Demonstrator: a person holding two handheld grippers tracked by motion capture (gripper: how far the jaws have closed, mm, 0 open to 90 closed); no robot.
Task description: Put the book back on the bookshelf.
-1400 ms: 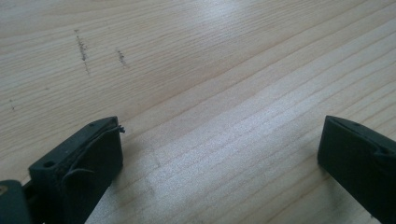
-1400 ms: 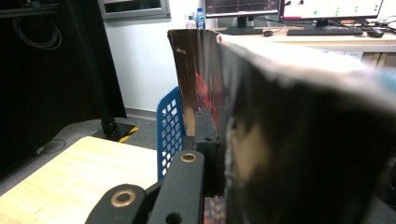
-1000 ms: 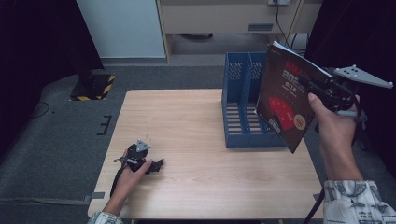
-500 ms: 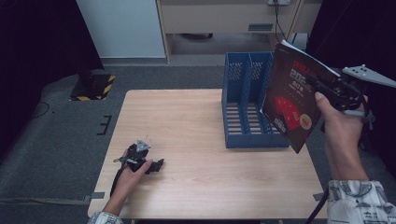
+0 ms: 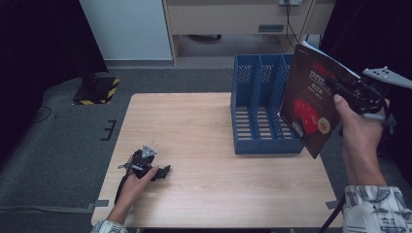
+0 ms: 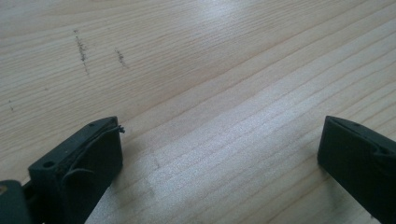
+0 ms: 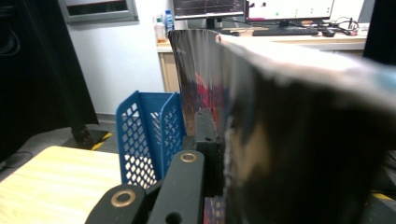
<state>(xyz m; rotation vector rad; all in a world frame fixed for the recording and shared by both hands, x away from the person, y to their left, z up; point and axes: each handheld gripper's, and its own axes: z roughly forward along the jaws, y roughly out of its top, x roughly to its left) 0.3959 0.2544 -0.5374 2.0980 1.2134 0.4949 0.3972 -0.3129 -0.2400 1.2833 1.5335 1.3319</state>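
Wood grain runs across the table (image 5: 204,126), a pale rectangular top that stands on a grey carpeted floor (image 5: 58,145). At the near left of the table, the left gripper (image 5: 163,172) lies low on the surface in the person's left hand (image 5: 138,177), its tips pointing toward the right. In the left gripper view its two black jaws stand spread wide apart, with bare wood between them and nothing touching the pads.

Farther right, on the far right part of the table, stands a blue file holder (image 5: 260,104) with perforated walls and several upright compartments, open toward the near side. Its near edge sits on the tabletop, well apart from the left gripper.

Right of the holder, raised above the table's right edge, is the book (image 5: 311,104), a dark-covered volume with red and white print on its face. It is held tilted, its top corner leaning toward the far side and its lower corner pointing down to the near right, just beside the holder's right wall and overlapping it in the high view. Whether it touches the holder cannot be told.

The right gripper (image 5: 340,90) pinches the book at its right edge, jaws pressed tight on the cover, held up by the person's right hand (image 5: 359,131), whose patterned sleeve (image 5: 376,211) comes in at the near right. In the right gripper view the book's glossy cover (image 7: 299,126) rises close against the black jaw, with the blue holder (image 7: 149,135) beyond on the left.
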